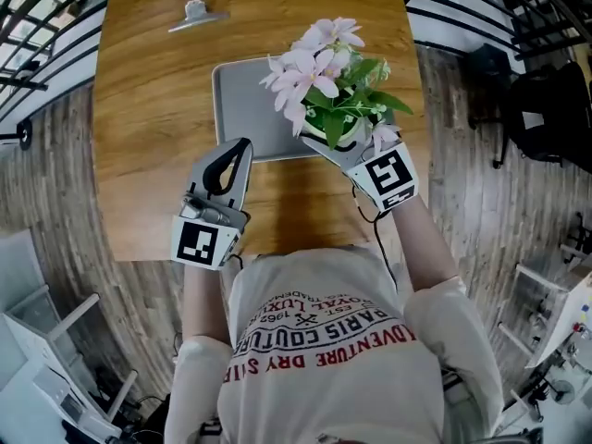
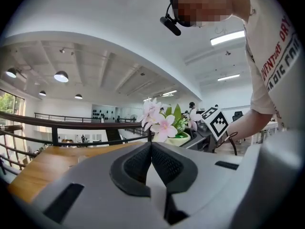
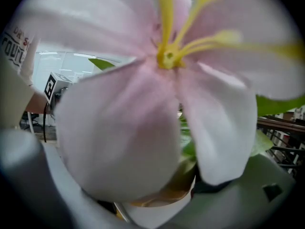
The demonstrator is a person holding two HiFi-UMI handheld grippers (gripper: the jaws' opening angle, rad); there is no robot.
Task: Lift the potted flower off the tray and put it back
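The potted flower (image 1: 324, 81), pink blooms and green leaves in a white pot, is at the near right corner of the grey tray (image 1: 242, 109). My right gripper (image 1: 347, 149) is shut on the pot's near rim, and the pot looks raised off the tray. In the right gripper view a pink bloom (image 3: 143, 104) fills the frame, with the white pot (image 3: 157, 213) below it between the jaws. My left gripper (image 1: 242, 148) hovers shut and empty over the table just left of the pot. From the left gripper (image 2: 151, 144) view, the flower (image 2: 164, 125) stands ahead.
A wooden table (image 1: 148, 109) carries the tray and a metal clip (image 1: 196, 15) at its far left. Black railings (image 1: 37, 26) run beyond the table's far corners. A dark chair (image 1: 546, 109) stands on the plank floor to the right.
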